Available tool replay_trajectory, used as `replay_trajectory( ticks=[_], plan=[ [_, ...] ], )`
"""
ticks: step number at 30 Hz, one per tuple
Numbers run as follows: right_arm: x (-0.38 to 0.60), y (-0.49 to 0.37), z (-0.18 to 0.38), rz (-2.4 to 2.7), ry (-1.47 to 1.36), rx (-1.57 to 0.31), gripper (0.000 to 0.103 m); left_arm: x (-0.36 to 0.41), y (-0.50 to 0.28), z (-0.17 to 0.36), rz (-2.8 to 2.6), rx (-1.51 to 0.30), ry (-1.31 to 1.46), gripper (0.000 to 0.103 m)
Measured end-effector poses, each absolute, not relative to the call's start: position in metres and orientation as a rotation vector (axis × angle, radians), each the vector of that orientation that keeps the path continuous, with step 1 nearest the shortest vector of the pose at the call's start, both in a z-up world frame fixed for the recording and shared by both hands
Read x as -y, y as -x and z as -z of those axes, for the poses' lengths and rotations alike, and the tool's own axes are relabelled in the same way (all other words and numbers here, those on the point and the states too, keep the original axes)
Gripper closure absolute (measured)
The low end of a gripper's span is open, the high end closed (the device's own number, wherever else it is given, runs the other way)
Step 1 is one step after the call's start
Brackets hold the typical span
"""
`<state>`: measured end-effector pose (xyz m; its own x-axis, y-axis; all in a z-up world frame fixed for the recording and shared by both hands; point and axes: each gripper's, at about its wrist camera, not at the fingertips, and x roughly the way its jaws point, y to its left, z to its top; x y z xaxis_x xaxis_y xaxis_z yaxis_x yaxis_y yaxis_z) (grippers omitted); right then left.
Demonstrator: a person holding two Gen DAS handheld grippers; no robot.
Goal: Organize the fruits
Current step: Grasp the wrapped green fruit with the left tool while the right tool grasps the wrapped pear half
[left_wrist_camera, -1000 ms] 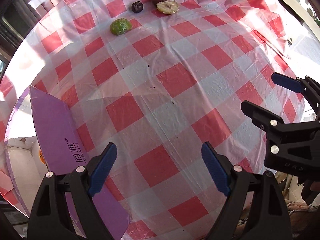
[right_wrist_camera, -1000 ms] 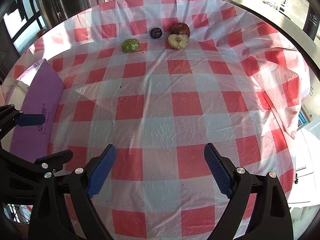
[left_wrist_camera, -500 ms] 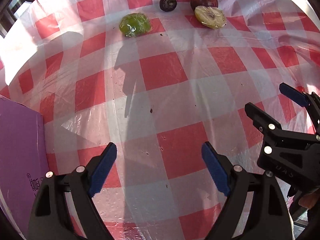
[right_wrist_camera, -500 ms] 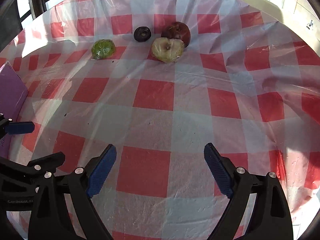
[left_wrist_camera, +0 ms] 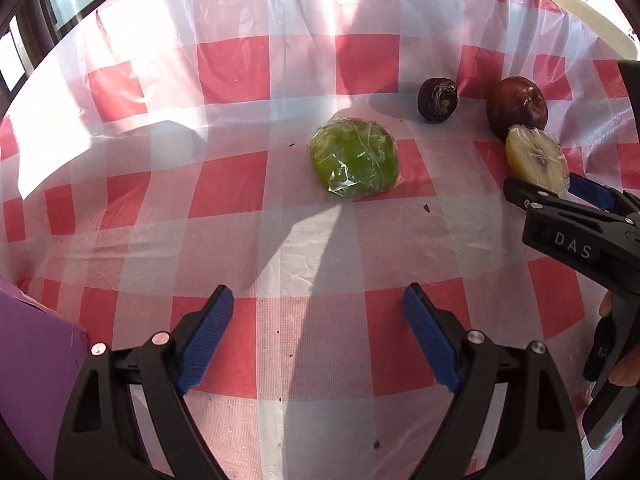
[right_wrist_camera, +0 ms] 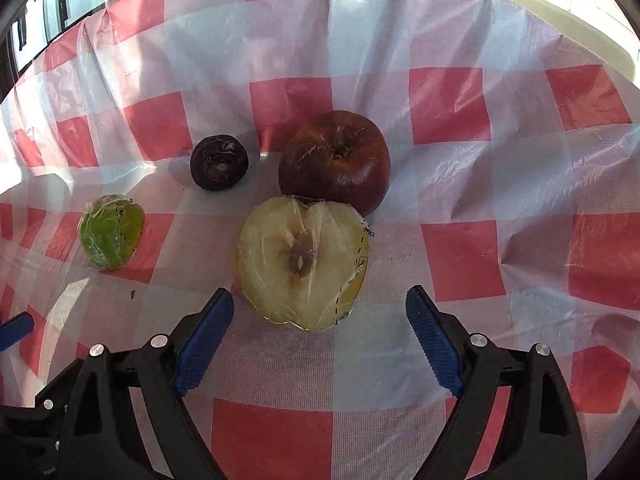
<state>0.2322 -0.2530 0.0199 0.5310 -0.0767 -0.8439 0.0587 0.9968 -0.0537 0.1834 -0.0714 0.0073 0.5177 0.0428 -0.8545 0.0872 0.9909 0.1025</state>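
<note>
Through the left wrist camera we see our left gripper [left_wrist_camera: 318, 320] spread wide and empty above the checked tablecloth [left_wrist_camera: 224, 184], lined up toward the green fruit [left_wrist_camera: 354, 159], which lies ahead of the fingertips and well apart from them. It is wrapped in clear film, so we judge it light but slick; we would take it across its widest part, low down, with gentle pressure. A purple box [left_wrist_camera: 36, 364] sits at the lower left edge. To the right our right gripper [left_wrist_camera: 560, 196] reaches toward the pale cut half

Through the right wrist camera our right gripper [right_wrist_camera: 320, 320] is also wide open and holds nothing; the cut apple half [right_wrist_camera: 304, 264] lies face up just beyond and between its fingertips, touching the dark red apple [right_wrist_camera: 336, 160] behind it. The small dark fruit [right_wrist_camera: 219, 168] rests apart, to the left. The half is film-covered, with soft flesh, so it likely bruises and slips; we would close on its rounded flanks, not the cut face
</note>
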Motion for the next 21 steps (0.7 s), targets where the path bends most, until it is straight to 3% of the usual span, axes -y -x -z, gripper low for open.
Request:
replay_trajectory(
  ticks=[9,13,14,16,17,21],
  plan=[
    [0.26,-0.249,-0.023,0.06,-0.041,-0.994,0.042,0.093,-0.267,-0.007,0.05,-0.97,-0.158,0.014],
    [0.272,-0.25,-0.027,0.049,-0.075,-0.987,0.044,0.098,-0.291,-0.005,0.056,-0.965,-0.115,0.014],
    [0.273,-0.251,-0.028,0.051,-0.072,-0.988,0.044,0.099,-0.294,-0.005,0.058,-0.969,-0.095,0.016],
    [0.273,-0.253,-0.028,0.055,-0.063,-0.991,0.044,0.099,-0.296,-0.006,0.077,-0.959,-0.074,0.039],
    [0.273,-0.251,-0.029,0.056,-0.061,-0.992,0.044,0.102,-0.293,-0.007,0.083,-0.954,-0.08,0.043],
    [0.263,-0.245,-0.031,0.06,-0.051,-0.992,0.044,0.105,-0.276,-0.009,0.116,-0.985,-0.073,0.044]
  ],
)
